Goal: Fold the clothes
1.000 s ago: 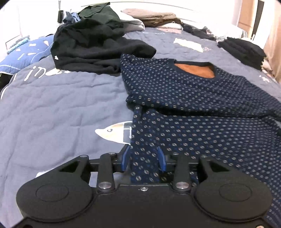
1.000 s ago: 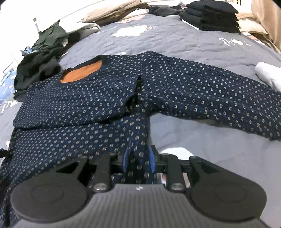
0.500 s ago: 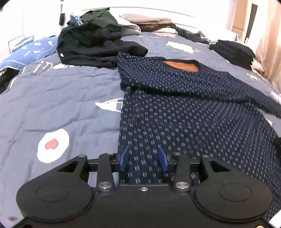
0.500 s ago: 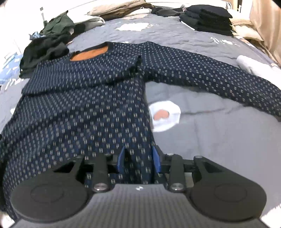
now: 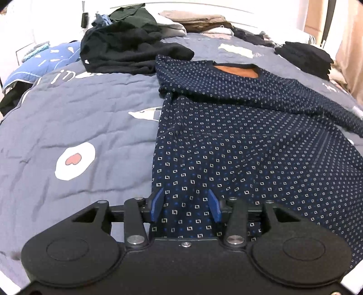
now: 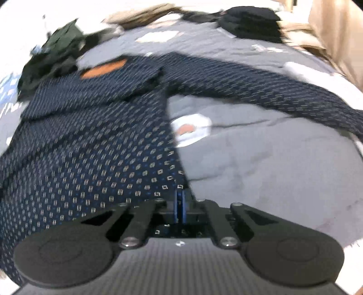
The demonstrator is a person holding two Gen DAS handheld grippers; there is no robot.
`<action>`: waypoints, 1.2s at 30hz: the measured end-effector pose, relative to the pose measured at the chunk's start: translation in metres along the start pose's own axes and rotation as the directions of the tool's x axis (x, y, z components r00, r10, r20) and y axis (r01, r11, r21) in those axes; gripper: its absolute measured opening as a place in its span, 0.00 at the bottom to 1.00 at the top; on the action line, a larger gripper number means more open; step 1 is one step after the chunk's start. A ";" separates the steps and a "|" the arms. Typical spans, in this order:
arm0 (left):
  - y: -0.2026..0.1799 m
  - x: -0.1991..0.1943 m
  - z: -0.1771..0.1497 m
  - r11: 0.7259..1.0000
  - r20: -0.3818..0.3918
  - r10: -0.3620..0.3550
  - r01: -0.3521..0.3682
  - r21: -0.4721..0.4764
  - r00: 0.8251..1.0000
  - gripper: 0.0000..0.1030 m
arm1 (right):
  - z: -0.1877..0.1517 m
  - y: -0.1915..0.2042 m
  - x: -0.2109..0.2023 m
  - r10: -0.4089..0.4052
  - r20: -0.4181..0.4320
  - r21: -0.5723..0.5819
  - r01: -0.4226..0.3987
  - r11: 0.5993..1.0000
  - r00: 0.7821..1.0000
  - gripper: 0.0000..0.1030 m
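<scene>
A navy dotted sweater (image 5: 238,145) with an orange inner collar (image 5: 236,70) lies spread on the grey-blue quilt (image 5: 74,118). Its far sleeve is folded across the chest. My left gripper (image 5: 185,204) stands open at the near left hem, its blue fingers (image 5: 156,203) apart with flat fabric between them. In the blurred right wrist view, the same sweater (image 6: 95,145) fills the left half and one sleeve (image 6: 272,90) stretches out to the right. My right gripper (image 6: 179,204) is shut on the near right hem edge, with its fingers pressed together.
A heap of dark clothes (image 5: 129,50) lies at the far left of the bed. A folded black stack (image 5: 306,56) sits far right, and beige garments (image 5: 199,19) lie at the head. A blue pillow (image 5: 43,61) is at the left edge.
Both grippers drew the hem toward the near side, so the bunched body now lies flat. The right fingers closed together. The left fingers spread slightly wider.
</scene>
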State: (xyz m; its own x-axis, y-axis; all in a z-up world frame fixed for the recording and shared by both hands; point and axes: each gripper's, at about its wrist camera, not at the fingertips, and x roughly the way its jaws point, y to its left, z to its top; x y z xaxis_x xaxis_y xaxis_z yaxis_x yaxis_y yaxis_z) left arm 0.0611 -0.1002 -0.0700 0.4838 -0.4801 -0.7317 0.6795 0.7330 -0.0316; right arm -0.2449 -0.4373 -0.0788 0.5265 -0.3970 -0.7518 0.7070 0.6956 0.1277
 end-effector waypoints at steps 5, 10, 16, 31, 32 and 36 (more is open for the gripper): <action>0.000 -0.004 -0.001 1.000 0.007 -0.004 0.004 -0.011 1.000 0.42 | 0.000 -0.022 -0.007 0.003 0.011 0.064 -0.003 0.998 1.000 0.01; -0.003 -0.004 -0.001 1.000 0.009 -0.001 0.001 -0.003 1.000 0.47 | -0.007 -0.016 -0.006 0.050 -0.027 0.024 -0.049 0.999 0.998 0.06; -0.007 -0.004 -0.001 1.000 0.017 0.001 -0.001 0.011 1.000 0.50 | -0.016 -0.014 -0.014 0.078 -0.081 0.055 -0.074 0.996 0.994 0.14; -0.008 -0.013 -0.003 1.000 0.030 -0.009 0.009 0.003 1.000 0.51 | -0.041 -0.006 -0.023 0.034 -0.151 0.028 -0.030 0.999 0.988 0.21; -0.009 -0.014 -0.004 1.000 0.033 -0.012 0.011 0.006 0.999 0.51 | -0.043 -0.006 -0.024 0.033 -0.154 0.023 -0.030 0.999 0.987 0.21; -0.016 -0.019 -0.006 0.999 0.042 -0.028 0.027 0.018 0.999 0.51 | -0.054 -0.010 -0.025 0.029 -0.196 0.008 -0.028 1.000 0.980 0.24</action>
State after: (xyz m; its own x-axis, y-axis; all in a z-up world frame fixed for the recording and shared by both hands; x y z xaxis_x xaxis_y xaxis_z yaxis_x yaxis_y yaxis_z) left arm 0.0378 -0.0994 -0.0597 0.4874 -0.5204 -0.7011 0.7023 0.7108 -0.0394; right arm -0.2905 -0.4017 -0.0967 0.4437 -0.2513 -0.8602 0.6955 0.7019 0.1537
